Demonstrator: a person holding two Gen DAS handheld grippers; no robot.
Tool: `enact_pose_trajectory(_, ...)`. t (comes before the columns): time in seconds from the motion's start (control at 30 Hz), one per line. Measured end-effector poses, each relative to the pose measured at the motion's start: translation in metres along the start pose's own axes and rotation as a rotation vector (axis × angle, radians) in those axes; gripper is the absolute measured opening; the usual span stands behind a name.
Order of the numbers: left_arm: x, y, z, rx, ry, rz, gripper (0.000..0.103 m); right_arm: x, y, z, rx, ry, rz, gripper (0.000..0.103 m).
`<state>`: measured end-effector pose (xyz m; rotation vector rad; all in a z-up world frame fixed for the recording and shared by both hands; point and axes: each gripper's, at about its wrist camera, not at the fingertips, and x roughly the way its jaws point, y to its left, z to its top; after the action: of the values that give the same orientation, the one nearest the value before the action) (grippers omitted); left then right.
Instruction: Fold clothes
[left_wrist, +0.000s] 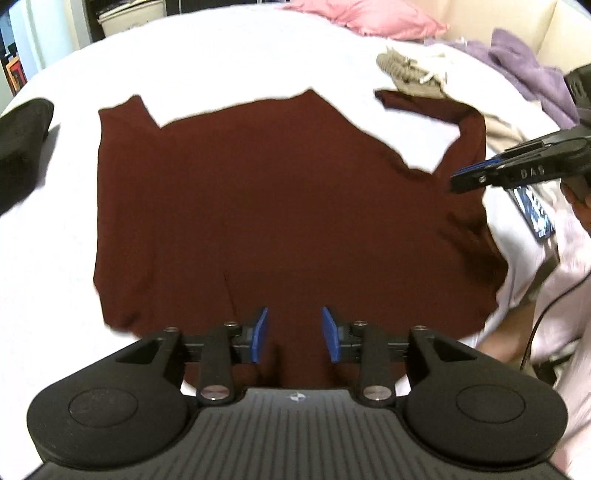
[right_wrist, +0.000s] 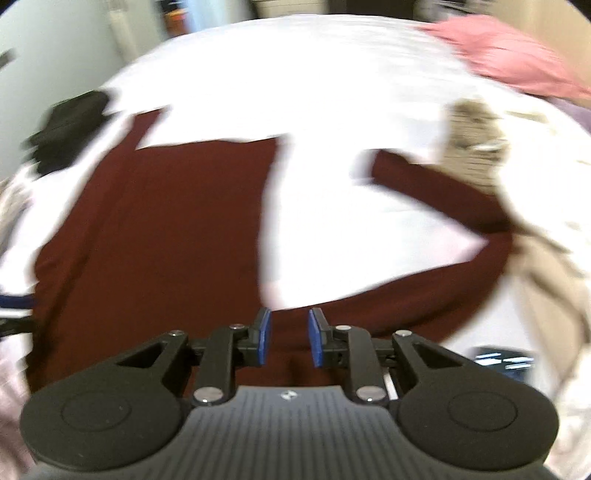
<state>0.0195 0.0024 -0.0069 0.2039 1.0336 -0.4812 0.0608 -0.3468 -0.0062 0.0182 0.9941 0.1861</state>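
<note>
Dark maroon long-sleeved top (left_wrist: 280, 206) spread flat on white bed sheet (left_wrist: 221, 55), body nearest the cameras, one sleeve bent back toward a beige knitted garment (left_wrist: 410, 74) at far right. Left gripper (left_wrist: 294, 334) poised over near hem, blue pads (left_wrist: 260, 334) parted, nothing pinched between them, maroon cloth visible through the gap. Right gripper (right_wrist: 287, 338) over the sleeve-side edge, jaws apart with a narrower gap, no fabric gripped; right wrist view badly blurred. Same gripper seen in left wrist view entering from right edge. Pink garment (left_wrist: 369, 20) and purple garment (left_wrist: 524, 66) heaped at far side; black item (left_wrist: 22, 147) at left.
</note>
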Motion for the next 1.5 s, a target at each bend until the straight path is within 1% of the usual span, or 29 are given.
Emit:
enact_pose_trajectory(0.07,0.007,0.003,0.013,0.006,-0.001,0.006,0.031,0.001,-0.034,0.011,0.058,-0.005,-0.064,0.037)
enact_pose_trajectory(0.13,0.013,0.006,0.023,0.005,-0.003,0.012,0.031,0.004,-0.065,0.02,0.097,-0.015,-0.131,0.037)
enact_pose_trajectory(0.23,0.024,0.013,0.036,-0.017,-0.009,0.004,0.031,0.012,-0.105,0.032,0.187,-0.023,-0.182,0.037)
enact_pose_trajectory(0.3,0.032,0.019,0.042,-0.04,-0.011,-0.003,0.031,0.021,-0.121,0.036,0.237,-0.026,-0.201,0.037)
enact_pose_trajectory(0.43,0.047,0.026,0.052,-0.078,-0.008,-0.014,0.031,0.043,-0.14,0.042,0.296,-0.024,-0.231,0.037)
enact_pose_trajectory(0.57,0.06,0.025,0.061,-0.061,0.001,0.021,0.031,0.055,-0.149,0.041,0.324,-0.019,-0.248,0.036)
enact_pose_trajectory(0.6,0.062,0.024,0.063,-0.061,0.001,0.026,0.031,0.057,-0.151,0.041,0.328,-0.017,-0.245,0.035)
enact_pose_trajectory(0.63,0.064,0.024,0.066,-0.064,0.001,0.028,0.031,0.06,-0.153,0.041,0.333,-0.016,-0.24,0.015)
enact_pose_trajectory(0.67,0.066,0.025,0.068,-0.07,-0.001,0.024,0.031,0.06,-0.153,0.041,0.345,-0.02,-0.224,0.006)
enact_pose_trajectory(0.7,0.067,0.025,0.069,-0.076,-0.002,0.02,0.031,0.059,-0.154,0.041,0.355,-0.024,-0.209,0.006)
enact_pose_trajectory(0.77,0.068,0.026,0.071,-0.091,-0.002,0.023,0.031,0.051,-0.144,0.044,0.339,-0.048,-0.199,0.006)
enact_pose_trajectory(0.83,0.069,0.027,0.071,-0.107,-0.005,0.026,0.031,0.037,-0.127,0.05,0.301,-0.078,-0.164,0.006)
enact_pose_trajectory(0.93,0.066,0.03,0.071,-0.135,-0.018,0.02,0.031,0.014,-0.098,0.056,0.262,-0.121,-0.072,0.006)
enact_pose_trajectory(1.03,0.061,0.031,0.071,-0.143,-0.034,0.017,0.031,-0.007,-0.061,0.058,0.192,-0.156,0.001,0.006)
enact_pose_trajectory(1.13,0.057,0.031,0.07,-0.149,-0.051,0.017,0.031,-0.018,-0.021,0.053,0.105,-0.16,0.074,0.006)
enact_pose_trajectory(1.23,0.052,0.033,0.069,-0.164,-0.065,0.014,0.031,-0.019,0.022,0.041,-0.014,-0.132,0.143,0.006)
enact_pose_trajectory(1.43,0.045,0.036,0.063,-0.178,-0.075,0.024,0.031,0.007,0.103,-0.003,-0.246,0.003,0.273,0.006)
enact_pose_trajectory(1.5,0.043,0.036,0.062,-0.178,-0.075,0.024,0.031,0.016,0.123,-0.018,-0.325,0.043,0.288,0.006)
